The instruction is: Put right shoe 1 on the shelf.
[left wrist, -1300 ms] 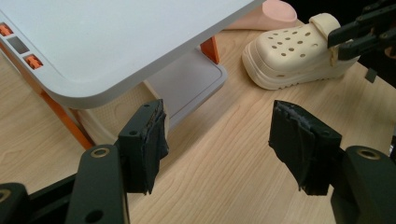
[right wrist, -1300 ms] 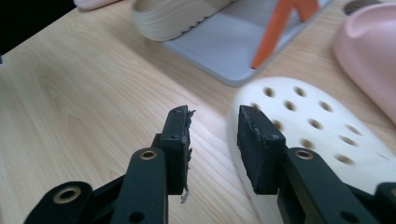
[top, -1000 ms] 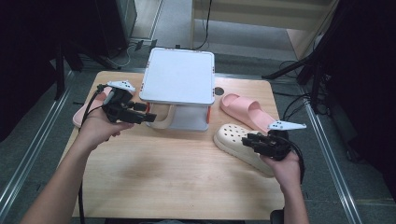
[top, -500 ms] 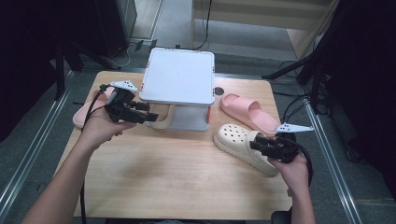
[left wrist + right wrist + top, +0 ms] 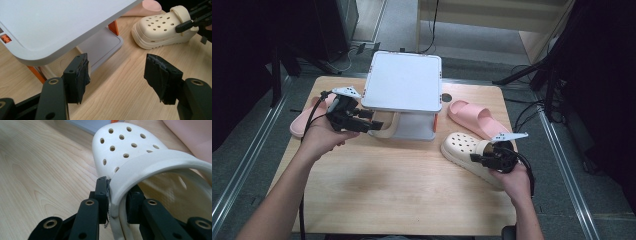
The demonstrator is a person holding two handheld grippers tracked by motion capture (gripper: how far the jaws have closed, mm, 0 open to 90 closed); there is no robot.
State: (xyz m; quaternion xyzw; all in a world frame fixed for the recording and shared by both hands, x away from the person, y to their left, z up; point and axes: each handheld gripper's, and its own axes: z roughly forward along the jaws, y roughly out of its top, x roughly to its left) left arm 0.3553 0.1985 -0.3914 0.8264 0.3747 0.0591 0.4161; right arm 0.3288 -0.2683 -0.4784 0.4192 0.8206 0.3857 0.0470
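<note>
A cream perforated clog (image 5: 460, 148) lies at the table's right, toe pointing left. My right gripper (image 5: 478, 159) comes at it from the heel end. Its jaws have just been closing, and in the right gripper view they pinch the clog (image 5: 125, 147) at the side rim where the heel strap joins, right gripper (image 5: 117, 192) shut on it. My left gripper (image 5: 376, 125) stands open and empty by the front left of a white raised stand (image 5: 403, 82). The left gripper (image 5: 117, 75) view shows bare tabletop between its pads and the clog (image 5: 160, 30) farther off.
One pink slide (image 5: 474, 117) lies behind the clog, another (image 5: 302, 124) at the table's left edge. A beige shoe (image 5: 388, 129) sits partly hidden under the stand, which has orange legs (image 5: 113, 27). The wooden table (image 5: 402, 190) has free room in front.
My right gripper has sunk a little onto the clog's heel end and its jaws have narrowed onto the rim. The left gripper has stayed in place.
</note>
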